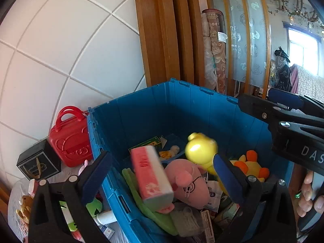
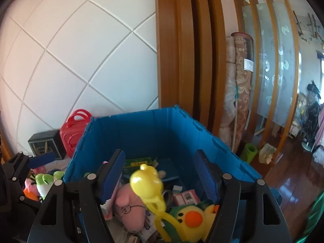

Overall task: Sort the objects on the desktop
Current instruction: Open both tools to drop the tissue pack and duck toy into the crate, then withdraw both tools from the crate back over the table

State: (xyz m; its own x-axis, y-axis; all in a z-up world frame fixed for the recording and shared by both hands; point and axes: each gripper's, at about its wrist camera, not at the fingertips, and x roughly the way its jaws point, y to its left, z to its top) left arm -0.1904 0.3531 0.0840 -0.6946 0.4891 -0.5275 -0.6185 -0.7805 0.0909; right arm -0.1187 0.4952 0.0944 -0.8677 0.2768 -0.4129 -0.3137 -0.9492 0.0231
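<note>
Both grippers, left (image 1: 162, 170) and right (image 2: 160, 174), hang wide open gripping nothing over the blue bin (image 1: 141, 109), pink pack (image 1: 151, 174) and yellow toy (image 2: 146, 182) blurry between the fingers above a pink plush (image 1: 188, 182), red case (image 1: 70, 137) and black box (image 1: 38, 162) outside by the tiled wall.

We've got a blue crate (image 1: 154, 109) standing open, packed with odds and ends. A pink-and-white packet (image 1: 151, 175), blurred, tilts in mid-air above the pile, touching nothing we can see. Beside it a glossy yellow toy (image 1: 200, 148) with small ears and a thin looped handle is blurred over the crate too. Below them a pink plush pig (image 1: 189, 183) with drawn-on glasses lies on its side, and a yellow plush duck (image 2: 192, 216) with an orange beak sits at the right.
</note>
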